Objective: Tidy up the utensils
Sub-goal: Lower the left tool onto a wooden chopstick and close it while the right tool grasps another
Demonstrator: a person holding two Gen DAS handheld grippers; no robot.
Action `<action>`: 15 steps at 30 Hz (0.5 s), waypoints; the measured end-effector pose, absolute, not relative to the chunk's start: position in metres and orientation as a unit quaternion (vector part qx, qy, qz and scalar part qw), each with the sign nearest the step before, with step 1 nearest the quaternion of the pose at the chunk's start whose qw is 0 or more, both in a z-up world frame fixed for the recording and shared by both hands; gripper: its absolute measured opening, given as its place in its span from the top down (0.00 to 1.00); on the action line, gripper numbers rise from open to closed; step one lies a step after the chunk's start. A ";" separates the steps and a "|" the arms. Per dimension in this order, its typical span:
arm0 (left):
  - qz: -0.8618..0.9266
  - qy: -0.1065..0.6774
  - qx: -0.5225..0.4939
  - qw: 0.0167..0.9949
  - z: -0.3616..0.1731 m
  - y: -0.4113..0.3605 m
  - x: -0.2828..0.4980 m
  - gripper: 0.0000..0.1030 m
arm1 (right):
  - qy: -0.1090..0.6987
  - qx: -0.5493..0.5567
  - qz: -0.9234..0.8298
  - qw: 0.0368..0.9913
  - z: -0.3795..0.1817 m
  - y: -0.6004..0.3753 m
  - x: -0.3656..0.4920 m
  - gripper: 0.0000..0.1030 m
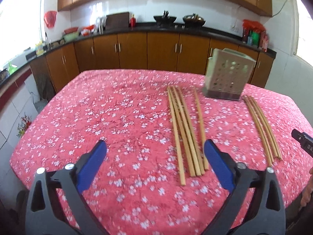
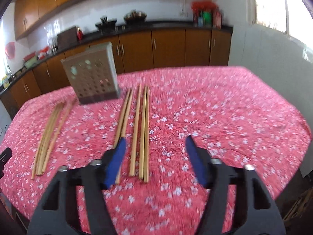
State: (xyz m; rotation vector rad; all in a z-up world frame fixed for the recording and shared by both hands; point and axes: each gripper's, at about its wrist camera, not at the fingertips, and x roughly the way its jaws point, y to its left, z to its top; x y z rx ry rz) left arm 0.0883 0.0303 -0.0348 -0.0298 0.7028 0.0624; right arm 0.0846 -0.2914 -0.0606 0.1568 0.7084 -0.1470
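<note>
Two bundles of wooden chopsticks lie lengthwise on a red flowered tablecloth (image 1: 109,113). A perforated metal utensil holder (image 1: 227,76) stands upright behind them. My left gripper (image 1: 155,145) hovers open over the cloth, and the near ends of the left chopstick bundle (image 1: 183,129) show just inside its right finger. The right chopstick bundle (image 1: 262,127) lies further right. In the right wrist view my right gripper (image 2: 156,140) is open above that bundle. Three chopsticks (image 2: 140,129) lie in the gap untouched, and two more (image 2: 124,115) run under its left finger. The holder (image 2: 93,76) and the other bundle (image 2: 49,135) are to the left.
Brown kitchen cabinets (image 1: 133,51) and a dark counter with pots and bottles run behind the table. The table drops off at its rounded edges on all sides. Part of the other gripper (image 1: 302,143) and a person's hand (image 1: 307,193) show at the right edge.
</note>
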 end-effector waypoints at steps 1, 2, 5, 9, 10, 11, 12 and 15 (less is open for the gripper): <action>0.031 0.351 -0.015 0.936 -0.036 0.032 0.094 0.17 | 0.359 0.080 -0.069 0.928 -0.065 -0.294 0.094 0.57; 0.030 0.361 -0.016 0.932 -0.038 0.034 0.102 0.23 | 0.374 0.083 -0.065 0.921 -0.070 -0.296 0.105 0.61; 0.024 0.382 -0.023 0.924 -0.046 0.038 0.117 0.31 | 0.407 0.092 -0.048 0.907 -0.084 -0.299 0.127 0.73; 0.014 0.404 -0.026 0.914 -0.057 0.040 0.131 0.39 | 0.438 0.090 -0.031 0.894 -0.099 -0.299 0.143 0.81; 0.011 0.409 -0.027 0.912 -0.059 0.040 0.134 0.40 | 0.436 0.087 -0.029 0.895 -0.100 -0.297 0.143 0.82; 0.007 0.416 -0.029 0.909 -0.061 0.040 0.138 0.44 | 0.437 0.081 -0.032 0.895 -0.100 -0.296 0.146 0.83; 0.004 0.422 -0.031 0.906 -0.063 0.040 0.141 0.48 | 0.438 0.076 -0.034 0.895 -0.100 -0.295 0.148 0.84; -0.010 0.438 -0.044 0.898 -0.069 0.040 0.150 0.57 | 0.448 0.075 -0.040 0.890 -0.105 -0.298 0.155 0.92</action>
